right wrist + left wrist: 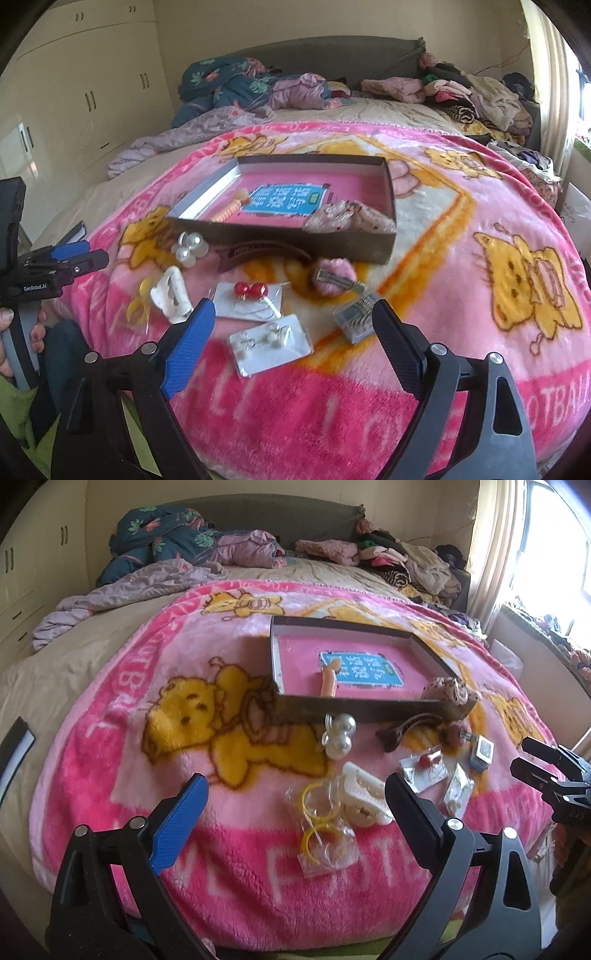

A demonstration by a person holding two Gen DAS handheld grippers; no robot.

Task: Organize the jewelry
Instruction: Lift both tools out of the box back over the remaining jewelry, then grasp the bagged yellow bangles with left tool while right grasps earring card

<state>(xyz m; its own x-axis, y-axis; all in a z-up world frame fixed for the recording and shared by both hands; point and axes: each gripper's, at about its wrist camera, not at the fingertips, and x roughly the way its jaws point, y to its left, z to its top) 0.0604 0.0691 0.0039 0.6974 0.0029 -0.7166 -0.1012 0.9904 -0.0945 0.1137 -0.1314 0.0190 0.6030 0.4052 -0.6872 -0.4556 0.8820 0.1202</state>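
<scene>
Hovering above the near edge of the bed, both tools are released and grasp nothing: the left tool [295, 805] gapes over the bagged yellow hoops [320, 821] and the white clip [364, 797], the right tool [293, 325] over the white-bead earring card [271, 341].

Most of the jewelry lies loose on the pink blanket [461, 314], in a tight cluster just near of the box [386, 199]. Inside the box lie only a twisted orange piece [231, 210] on its left and a beaded scrunchie [349, 219] in its near right corner. Outside it, from left to right, are the pearls [190, 249], a brown clip [258, 251], the red earring card [251, 299], a pink pom clip [334, 277] and a small clear case [356, 319].

The plush blanket is the main risk: a tool closing low could pinch pile together with a flat card, or slide the card away. The hoops' bag is slick and could slip out. Things touch or overlap, so one pick may drag a neighbour. The box's near wall stands up, and a low carry could catch on it and shove the box.

Open room lies right of the cluster and on the box's pink floor. The tools sit close together, so their paths could cross.
</scene>
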